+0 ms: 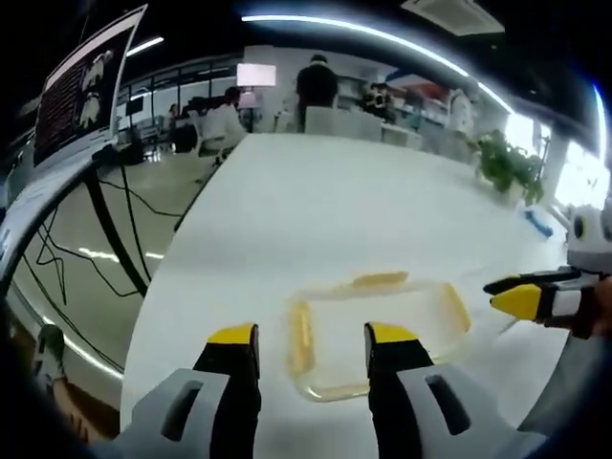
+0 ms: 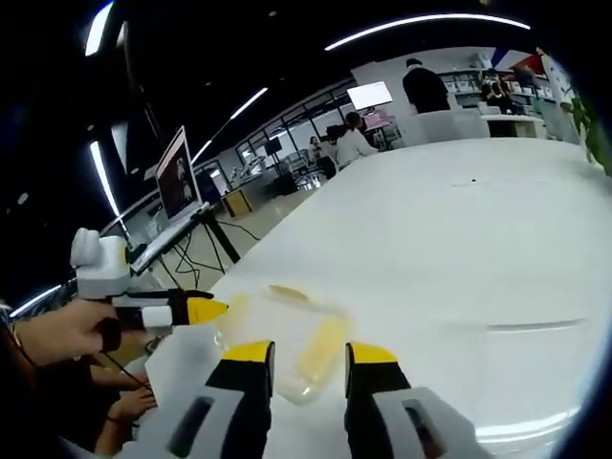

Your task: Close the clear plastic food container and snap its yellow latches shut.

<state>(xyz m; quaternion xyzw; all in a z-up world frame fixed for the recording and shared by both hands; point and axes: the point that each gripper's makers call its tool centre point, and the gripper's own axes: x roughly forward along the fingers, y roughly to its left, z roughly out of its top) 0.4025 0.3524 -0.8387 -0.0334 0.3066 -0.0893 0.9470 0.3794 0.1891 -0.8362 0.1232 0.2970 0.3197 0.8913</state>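
The clear plastic food container (image 1: 378, 304) lies flat on the white table (image 1: 316, 210), just beyond my left gripper (image 1: 312, 339), whose jaws stand open on either side of its near left corner. Yellow latches (image 1: 379, 280) show on its far, left and right sides; I cannot tell if they are snapped. My right gripper (image 1: 507, 295) comes in from the right, close to the container's right end. In the right gripper view the container (image 2: 308, 333) sits ahead of the open right gripper (image 2: 310, 356), with a yellow latch (image 2: 325, 346) between the jaws. The hand-held left gripper (image 2: 206, 309) points at it from the left.
The long white table (image 2: 459, 229) runs far ahead; its left edge (image 1: 172, 258) drops to a floor with cables. A monitor on a stand (image 1: 81, 86) is at left. A potted plant (image 1: 509, 164) and a blue object (image 1: 538, 223) sit at right. People sit and stand at the far end.
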